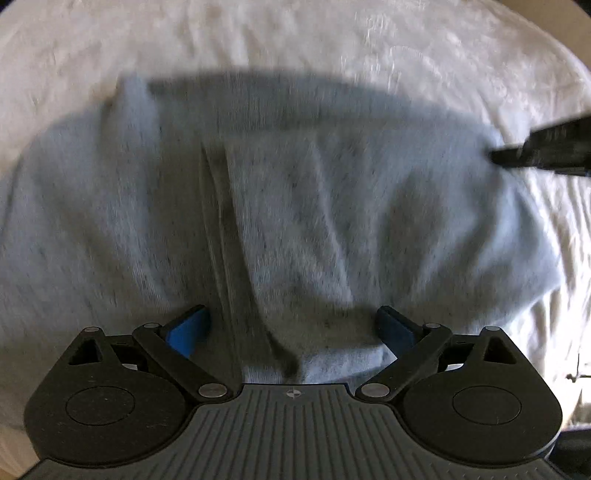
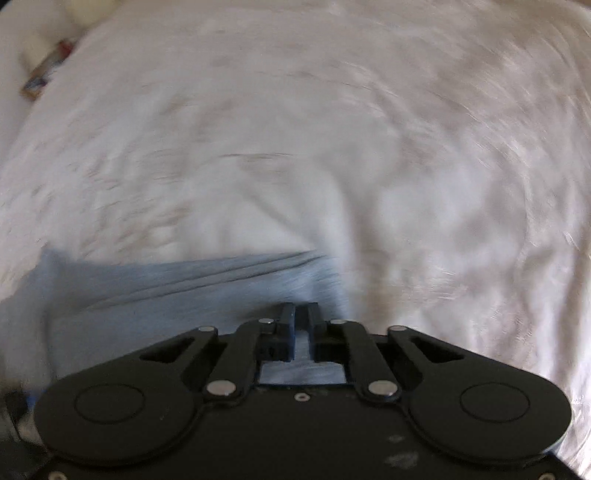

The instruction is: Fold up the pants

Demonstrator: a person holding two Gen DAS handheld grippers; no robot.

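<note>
Light blue-grey pants (image 1: 295,192) lie spread on a white bedsheet (image 1: 295,33), with a long crease running down the middle. My left gripper (image 1: 293,325) is open just above the near part of the pants, its blue-padded fingers (image 1: 186,332) apart and empty. My right gripper (image 2: 300,314) is shut on the edge of the pants (image 2: 177,291); blue cloth shows between its fingers. In the left wrist view the right gripper (image 1: 517,155) pinches the right edge of the pants. Both views are motion-blurred.
The white sheet (image 2: 332,129) spreads wrinkled around the pants. A small brown and red object (image 2: 44,74) lies at the far left of the right wrist view beside a white pillow (image 2: 33,33).
</note>
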